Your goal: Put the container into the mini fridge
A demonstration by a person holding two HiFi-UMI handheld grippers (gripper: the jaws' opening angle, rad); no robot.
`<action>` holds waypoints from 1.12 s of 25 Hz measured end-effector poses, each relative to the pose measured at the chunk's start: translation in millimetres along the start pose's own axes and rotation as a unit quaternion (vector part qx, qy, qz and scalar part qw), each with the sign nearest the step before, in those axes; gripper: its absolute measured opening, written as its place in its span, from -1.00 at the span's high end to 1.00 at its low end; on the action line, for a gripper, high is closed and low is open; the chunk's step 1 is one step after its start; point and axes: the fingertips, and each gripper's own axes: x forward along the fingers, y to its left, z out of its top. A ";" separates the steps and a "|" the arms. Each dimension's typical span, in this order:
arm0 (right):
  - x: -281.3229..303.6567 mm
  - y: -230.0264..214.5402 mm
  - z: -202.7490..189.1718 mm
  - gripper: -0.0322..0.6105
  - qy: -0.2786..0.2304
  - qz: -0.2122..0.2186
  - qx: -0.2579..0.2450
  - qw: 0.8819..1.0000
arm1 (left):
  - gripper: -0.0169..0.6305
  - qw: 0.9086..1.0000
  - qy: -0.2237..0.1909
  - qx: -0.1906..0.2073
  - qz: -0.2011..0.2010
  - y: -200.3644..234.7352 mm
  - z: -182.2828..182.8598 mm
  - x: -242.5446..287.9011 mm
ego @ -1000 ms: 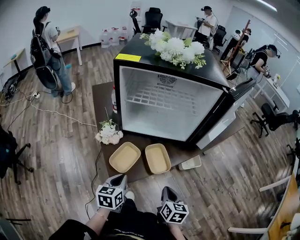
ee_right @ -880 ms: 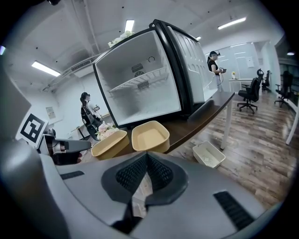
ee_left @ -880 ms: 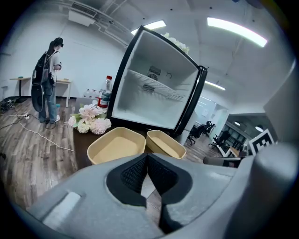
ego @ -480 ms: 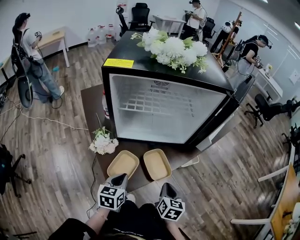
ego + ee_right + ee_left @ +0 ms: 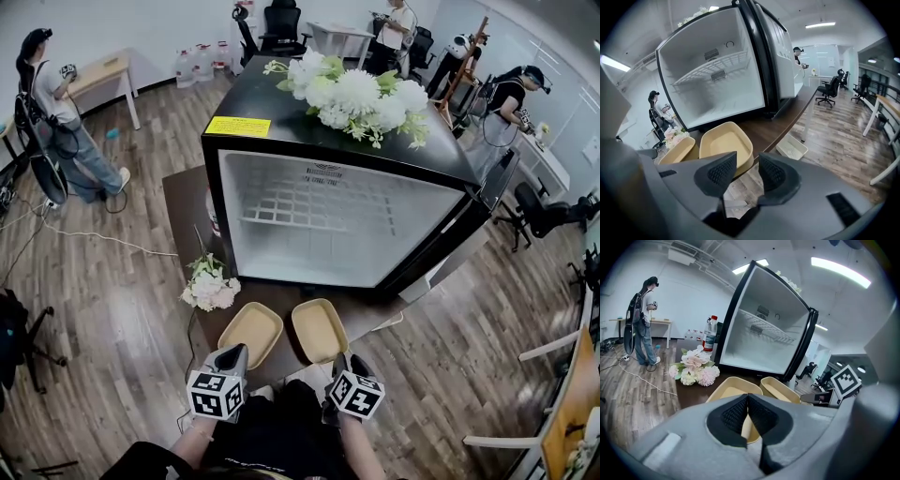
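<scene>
Two empty tan containers lie side by side on the dark low table [image 5: 187, 202], in front of the open mini fridge [image 5: 337, 220]. The left container [image 5: 250, 334] lies just ahead of my left gripper [image 5: 232, 356], which is shut on nothing. The right container [image 5: 318, 329] lies just ahead of my right gripper [image 5: 343, 364]. In the right gripper view the right gripper [image 5: 747, 171] has its jaws opening with nothing between them, short of the right container's [image 5: 725, 143] near rim. The left gripper [image 5: 746, 416] has its pads pressed together, with the left container [image 5: 729, 387] beyond it. The fridge's white inside and wire shelf [image 5: 710, 68] hold nothing.
The fridge door [image 5: 773, 51] is swung open to the right. A pink and white bouquet [image 5: 211, 286] lies on the table left of the containers, with a bottle [image 5: 215, 214] behind it. White flowers [image 5: 356, 94] sit on the fridge. A white basket [image 5: 792, 147] stands on the floor. People and office chairs are around.
My right gripper has moved forward to the right container's near edge and its jaws have parted. The left gripper has stayed shut and nearly still.
</scene>
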 end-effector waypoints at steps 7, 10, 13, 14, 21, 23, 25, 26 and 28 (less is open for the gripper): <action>28.9 -0.8 6.0 0.46 0.043 0.004 0.000 0.999 | 0.92 1.000 0.008 -0.002 0.008 1.8 2.3 6.8; 40.5 -2.9 8.6 0.47 0.058 -0.003 -0.010 0.998 | 0.92 1.000 0.006 -0.015 0.018 3.8 4.4 8.0; 50.2 -0.3 12.8 0.49 0.070 0.003 -0.012 0.997 | 0.92 0.999 0.002 -0.021 0.027 7.7 8.5 9.9; 51.8 0.3 13.9 0.50 0.074 0.003 -0.011 0.997 | 0.92 0.999 0.002 -0.023 0.030 8.9 8.5 10.2; 67.3 0.6 8.7 0.56 0.102 -0.004 -0.024 0.995 | 0.92 0.998 0.000 -0.029 0.050 16.7 9.4 10.8; 69.1 1.6 7.6 0.58 0.105 -0.003 -0.025 0.994 | 0.92 0.998 0.000 -0.031 0.054 19.2 10.0 11.0; 70.3 3.0 8.7 0.60 0.105 -0.002 -0.025 0.994 | 0.92 0.998 0.000 -0.032 0.057 21.1 10.6 11.5; 70.9 3.8 9.3 0.60 0.105 -0.001 -0.025 0.994 | 0.92 0.998 0.000 -0.033 0.057 21.7 11.1 12.0; 71.5 4.2 9.7 0.61 0.106 0.001 -0.022 0.994 | 0.92 0.998 -0.001 -0.033 0.058 22.2 12.0 12.8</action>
